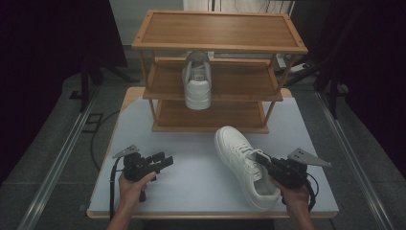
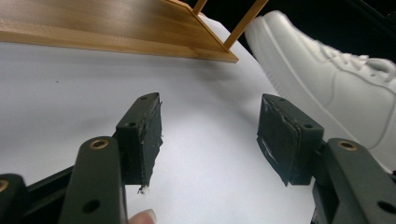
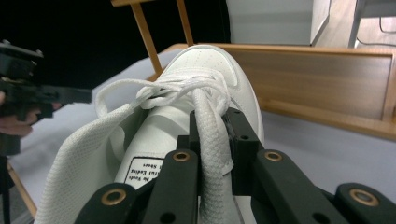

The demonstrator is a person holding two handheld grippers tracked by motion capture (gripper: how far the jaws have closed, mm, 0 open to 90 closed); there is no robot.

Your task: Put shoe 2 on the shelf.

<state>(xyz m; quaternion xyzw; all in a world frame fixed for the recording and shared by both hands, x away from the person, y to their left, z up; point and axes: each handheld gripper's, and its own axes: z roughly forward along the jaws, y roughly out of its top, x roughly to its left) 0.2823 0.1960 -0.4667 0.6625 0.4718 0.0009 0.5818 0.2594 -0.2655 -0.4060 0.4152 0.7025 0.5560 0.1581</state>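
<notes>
Two white leather sneakers are in play: one [image 1: 197,81] sits on the middle shelf of the three-tier wooden shoe rack [image 1: 218,29], the other white sneaker [image 1: 244,165] lies on the white surface [image 1: 191,177] at near right, toe toward the rack. The right gripper [image 3: 212,135] has its jaws clamped on that shoe's tongue, likely to lift it. The left gripper [image 1: 160,162] hovers at near left, jaws apart and empty. Open room lies between shoe and rack; the shoe's heel is close to the near edge.
</notes>
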